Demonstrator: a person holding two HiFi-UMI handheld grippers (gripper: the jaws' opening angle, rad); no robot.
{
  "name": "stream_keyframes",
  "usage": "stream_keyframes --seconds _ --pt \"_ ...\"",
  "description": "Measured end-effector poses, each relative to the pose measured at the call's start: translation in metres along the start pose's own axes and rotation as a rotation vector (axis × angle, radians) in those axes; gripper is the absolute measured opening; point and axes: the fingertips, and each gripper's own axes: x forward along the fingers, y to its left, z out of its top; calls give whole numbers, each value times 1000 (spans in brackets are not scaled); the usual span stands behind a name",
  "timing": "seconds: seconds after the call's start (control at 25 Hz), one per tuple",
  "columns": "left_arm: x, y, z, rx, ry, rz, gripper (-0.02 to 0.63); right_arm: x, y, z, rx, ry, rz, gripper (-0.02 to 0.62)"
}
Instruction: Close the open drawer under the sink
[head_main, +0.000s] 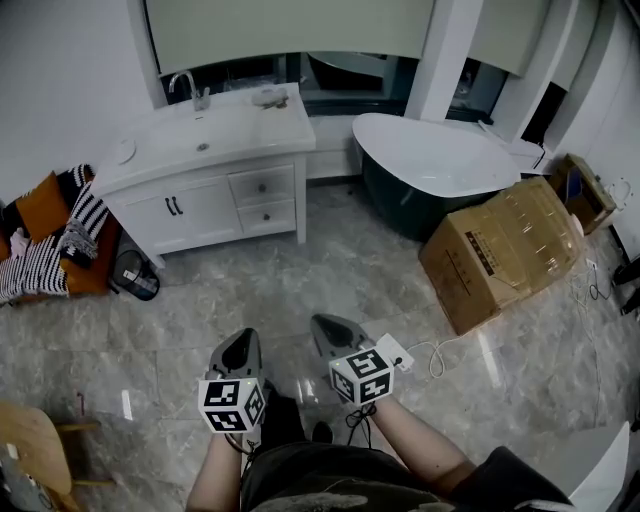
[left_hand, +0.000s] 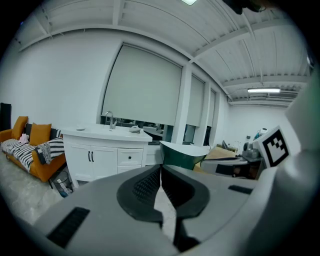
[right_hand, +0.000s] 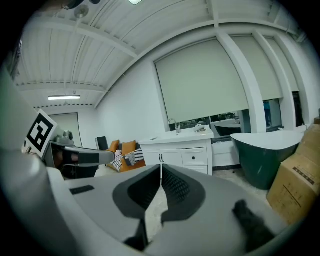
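1. Your left gripper (head_main: 240, 342) and right gripper (head_main: 326, 330) sit side by side low in the head view, well apart from the sink cabinet (head_main: 200, 205) and pointing roughly toward it.
2. In the left gripper view, the left gripper (left_hand: 161, 167) has its jaws pressed together at the tips, with nothing between them.
3. In the right gripper view, the right gripper (right_hand: 160, 167) is the same: jaws together and pinching nothing.
4. A white power strip (head_main: 393, 351) lies on the marble floor (head_main: 300, 270) just beside your right gripper, far from the sink cabinet.
5. A wooden chair (head_main: 35, 445) stands at the lower left, also far from the sink cabinet.
6. A cardboard box (head_main: 505, 250) lies well to the right of the sink cabinet.
7. The bathtub (head_main: 430, 160) stands near the sink cabinet's right end.
8. An orange sofa (head_main: 40, 205) with a striped blanket (head_main: 85, 215) stands just left of the sink cabinet.
9. The sink cabinet stands against the far wall, with a tap (head_main: 185, 85) on top.
10. The upper drawer (head_main: 262, 187) and lower drawer (head_main: 268, 215) are stacked on the sink cabinet's right side, and both look flush with its front.
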Motion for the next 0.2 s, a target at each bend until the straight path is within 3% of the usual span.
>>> stream_keyframes --seconds 0.2 --pt "-13 -12 3 16 -18 1 20 -13 7 -3 -5 -8 8 29"
